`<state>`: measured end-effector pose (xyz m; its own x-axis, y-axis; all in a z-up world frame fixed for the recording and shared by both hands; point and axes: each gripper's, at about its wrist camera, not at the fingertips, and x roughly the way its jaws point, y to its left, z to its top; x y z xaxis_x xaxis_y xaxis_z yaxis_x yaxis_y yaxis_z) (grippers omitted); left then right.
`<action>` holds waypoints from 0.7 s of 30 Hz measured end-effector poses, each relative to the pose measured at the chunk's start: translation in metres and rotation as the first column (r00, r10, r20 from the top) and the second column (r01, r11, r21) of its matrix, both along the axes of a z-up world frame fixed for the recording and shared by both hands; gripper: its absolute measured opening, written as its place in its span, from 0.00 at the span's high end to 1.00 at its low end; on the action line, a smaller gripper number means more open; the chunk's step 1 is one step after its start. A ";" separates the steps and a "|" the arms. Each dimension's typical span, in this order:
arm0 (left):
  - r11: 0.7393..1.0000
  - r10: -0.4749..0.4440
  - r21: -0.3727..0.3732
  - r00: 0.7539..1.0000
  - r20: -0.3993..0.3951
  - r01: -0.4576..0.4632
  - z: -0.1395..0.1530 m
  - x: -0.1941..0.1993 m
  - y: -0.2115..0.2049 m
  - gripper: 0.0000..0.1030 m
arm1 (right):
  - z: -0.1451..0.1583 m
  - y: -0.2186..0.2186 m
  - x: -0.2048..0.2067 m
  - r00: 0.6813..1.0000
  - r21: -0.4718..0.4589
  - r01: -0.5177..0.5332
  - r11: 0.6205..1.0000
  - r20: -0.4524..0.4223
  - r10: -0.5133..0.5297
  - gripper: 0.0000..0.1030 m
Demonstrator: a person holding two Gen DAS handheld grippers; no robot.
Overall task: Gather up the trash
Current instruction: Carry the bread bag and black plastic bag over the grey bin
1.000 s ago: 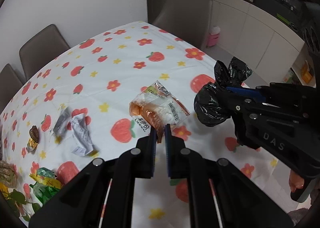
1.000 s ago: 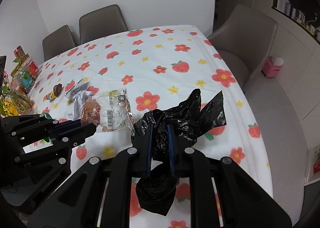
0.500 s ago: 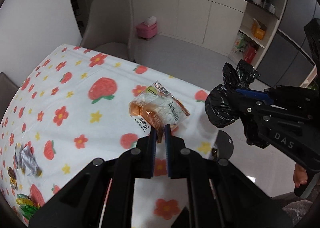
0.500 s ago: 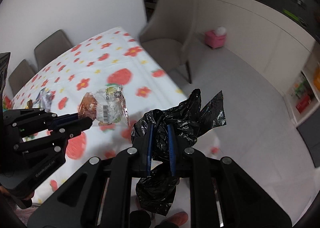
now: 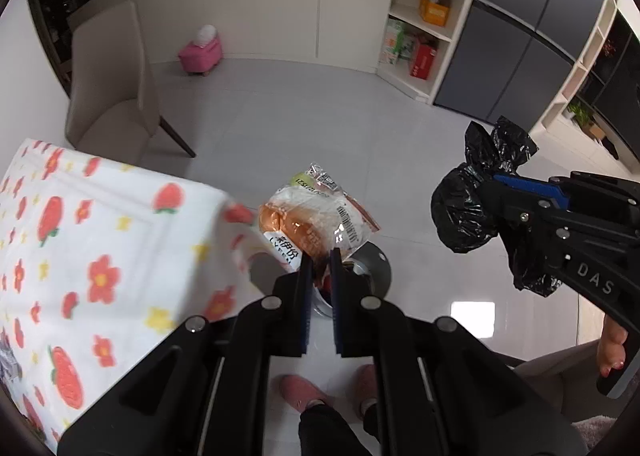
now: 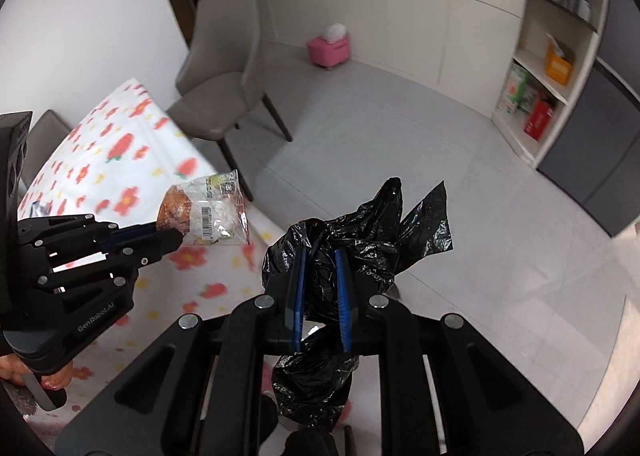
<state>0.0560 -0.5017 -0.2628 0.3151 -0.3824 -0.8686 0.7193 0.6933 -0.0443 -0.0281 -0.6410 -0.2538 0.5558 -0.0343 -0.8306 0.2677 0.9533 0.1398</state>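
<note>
My left gripper (image 5: 319,256) is shut on the edge of a clear plastic food wrapper (image 5: 316,212) with an orange-brown patch and barcode. It holds the wrapper in the air past the table corner, above a round metal bin (image 5: 370,270) on the floor. The wrapper also shows in the right wrist view (image 6: 208,212), with the left gripper (image 6: 172,234) behind it. My right gripper (image 6: 319,256) is shut on a crumpled black plastic bag (image 6: 352,240), held in the air over the floor. The bag also shows in the left wrist view (image 5: 468,216) at the right.
The table with the strawberry-and-flower cloth (image 5: 80,240) is at the left. A beige chair (image 5: 112,96) stands at its far end. A pink box (image 5: 200,52) sits by the white cabinets. Open shelves (image 5: 420,32) are at the back right. The person's pink slippers (image 5: 300,392) are below.
Both grippers have swung right, away from the table top and out over the floor, carrying the wrapper and the black bag. The bin has come into view under the wrapper.
</note>
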 end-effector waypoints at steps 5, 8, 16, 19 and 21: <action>0.997 -0.073 0.038 0.997 -0.031 0.074 -0.035 -0.017 -0.038 0.91 | -0.035 -0.029 -0.020 0.997 0.030 0.078 0.996 -0.031 -0.077 0.87; 0.992 -0.111 0.056 0.992 -0.058 0.114 -0.063 -0.019 -0.055 0.91 | -0.063 -0.039 -0.025 0.992 0.054 0.123 0.991 -0.048 -0.121 0.87; 0.980 -0.168 0.089 0.981 -0.096 0.177 -0.171 0.000 -0.084 0.91 | -0.168 -0.054 -0.030 0.978 0.078 0.196 0.977 -0.083 -0.190 0.87; 0.976 -0.187 0.093 0.977 -0.099 0.196 -0.217 0.003 -0.089 0.91 | -0.216 -0.060 -0.027 0.974 0.079 0.214 0.974 -0.090 -0.207 0.87; 0.974 -0.196 0.094 0.975 -0.102 0.206 -0.246 0.005 -0.093 0.91 | -0.250 -0.063 -0.024 0.972 0.086 0.222 0.971 -0.093 -0.214 0.87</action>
<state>0.0612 -0.5951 -0.5086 0.1580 -0.3365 -0.9283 0.8407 0.5389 -0.0523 -0.0518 -0.7040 -0.5039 0.4733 -0.0661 -0.8784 0.4822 0.8540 0.1955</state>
